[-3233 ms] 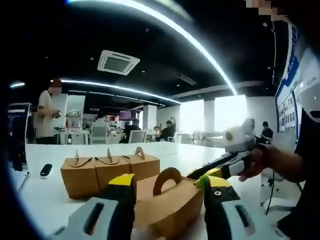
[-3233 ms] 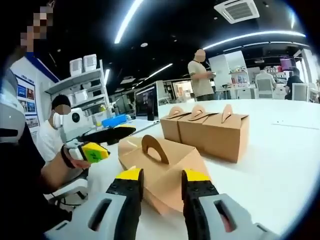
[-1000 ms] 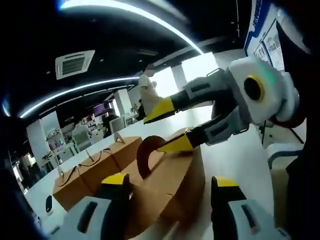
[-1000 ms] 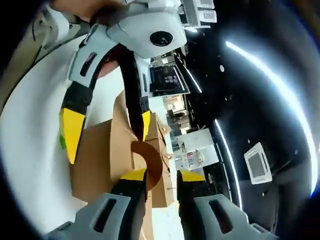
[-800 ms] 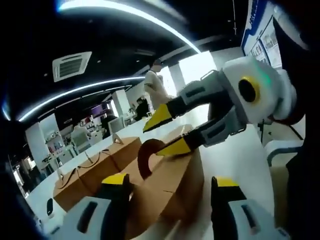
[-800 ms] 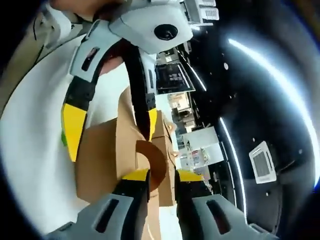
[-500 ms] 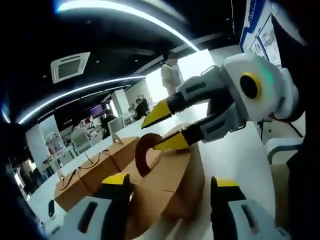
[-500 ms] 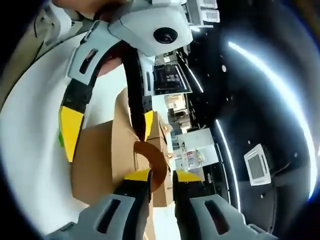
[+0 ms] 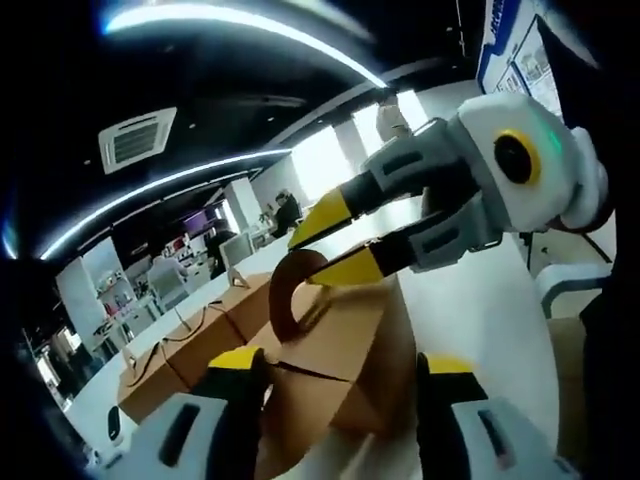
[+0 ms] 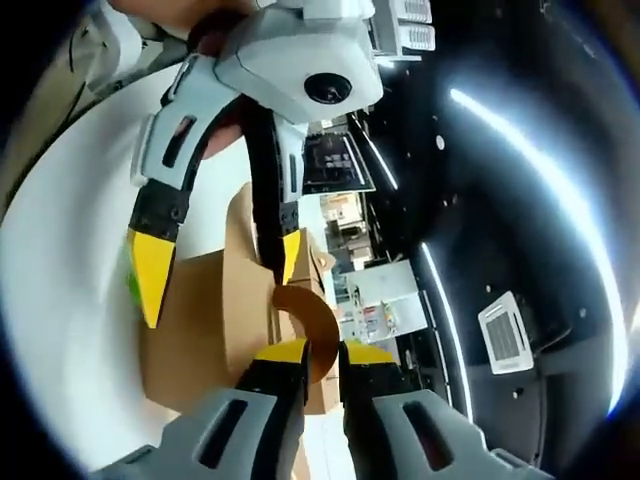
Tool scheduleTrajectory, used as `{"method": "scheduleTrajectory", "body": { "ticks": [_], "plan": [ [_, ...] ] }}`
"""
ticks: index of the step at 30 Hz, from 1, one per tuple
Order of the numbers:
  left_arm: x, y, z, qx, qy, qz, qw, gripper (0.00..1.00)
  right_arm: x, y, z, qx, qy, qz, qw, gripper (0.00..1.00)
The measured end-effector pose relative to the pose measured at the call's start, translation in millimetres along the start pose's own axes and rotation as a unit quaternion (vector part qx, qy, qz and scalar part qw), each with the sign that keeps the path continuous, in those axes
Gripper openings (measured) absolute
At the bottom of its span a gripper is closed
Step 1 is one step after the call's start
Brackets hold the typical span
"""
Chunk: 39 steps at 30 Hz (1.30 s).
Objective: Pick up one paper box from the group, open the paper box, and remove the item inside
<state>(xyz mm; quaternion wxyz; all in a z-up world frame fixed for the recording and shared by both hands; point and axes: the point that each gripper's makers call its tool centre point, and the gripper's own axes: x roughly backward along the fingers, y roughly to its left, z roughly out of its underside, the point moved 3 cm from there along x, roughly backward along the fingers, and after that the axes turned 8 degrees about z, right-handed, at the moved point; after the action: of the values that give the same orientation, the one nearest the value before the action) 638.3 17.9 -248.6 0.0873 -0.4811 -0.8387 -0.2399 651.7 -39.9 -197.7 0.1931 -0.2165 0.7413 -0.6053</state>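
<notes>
A brown paper box (image 9: 335,335) with an arched handle (image 9: 282,300) sits between the wide-apart jaws of my left gripper (image 9: 340,362), which is open. My right gripper (image 9: 335,243) comes in from the right, one jaw on each side of the handle's top. In the right gripper view the handle (image 10: 312,305) stands in the narrow gap of my right gripper (image 10: 323,352); the jaws are close but still slightly apart. There my left gripper (image 10: 218,260) reaches down over the box (image 10: 205,320). The other boxes (image 9: 190,345) stand in a row behind.
The boxes rest on a white table (image 9: 480,300) that also spreads to the left in the right gripper view (image 10: 60,250). A small dark object (image 9: 110,425) lies near the row of boxes. A person (image 9: 392,115) stands far back in the office.
My right gripper's jaws have drawn steadily closer around the handle. The handle and the box's top now sit a little higher between my left jaws.
</notes>
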Motion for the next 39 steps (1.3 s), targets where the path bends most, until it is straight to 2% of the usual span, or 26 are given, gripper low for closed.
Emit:
{"method": "scheduleTrajectory", "body": {
  "ticks": [7, 11, 15, 27, 28, 29, 30, 35, 39],
  "plan": [
    [-1.5, 1.1, -2.3, 0.011, 0.000, -0.008, 0.9999, 0.59, 7.7, -1.4, -3.2, 0.003, -0.009, 0.009, 0.9999, 0.13],
    [-4.7, 0.6, -3.6, 0.005, 0.012, -0.020, 0.9997, 0.58, 10.4, -2.5, -3.6, 0.000, -0.010, 0.008, 0.9999, 0.11],
    [-7.6, -0.4, -4.8, -0.001, 0.024, -0.028, 0.9993, 0.58, 12.8, -3.0, 1.7, -0.032, -0.006, 0.003, 0.9995, 0.11],
    [-13.9, -0.9, -8.1, 0.002, 0.040, -0.042, 0.9983, 0.59, 20.6, -2.8, 3.5, -0.035, -0.007, -0.002, 0.9993, 0.11],
    [-14.5, -1.1, -8.5, 0.001, 0.040, -0.041, 0.9984, 0.59, 21.6, -2.6, 4.0, -0.036, -0.007, -0.002, 0.9993, 0.11],
    [-15.2, -1.1, -8.7, 0.004, 0.039, -0.042, 0.9983, 0.59, 23.8, -2.5, 4.2, -0.037, -0.007, -0.002, 0.9993, 0.03],
    [-15.9, -0.9, -8.9, 0.004, 0.040, -0.043, 0.9983, 0.59, 25.8, -4.6, 1.3, -0.042, -0.017, 0.004, 0.9990, 0.03],
    [-18.1, -1.0, -9.5, 0.005, 0.041, -0.048, 0.9980, 0.59, 30.9, -2.7, -5.1, -0.036, -0.025, -0.009, 0.9990, 0.03],
    [-19.0, -1.6, -9.4, 0.001, 0.045, -0.050, 0.9978, 0.60, 30.7, 0.1, -3.0, -0.039, -0.023, -0.013, 0.9989, 0.03]
  ]
}}
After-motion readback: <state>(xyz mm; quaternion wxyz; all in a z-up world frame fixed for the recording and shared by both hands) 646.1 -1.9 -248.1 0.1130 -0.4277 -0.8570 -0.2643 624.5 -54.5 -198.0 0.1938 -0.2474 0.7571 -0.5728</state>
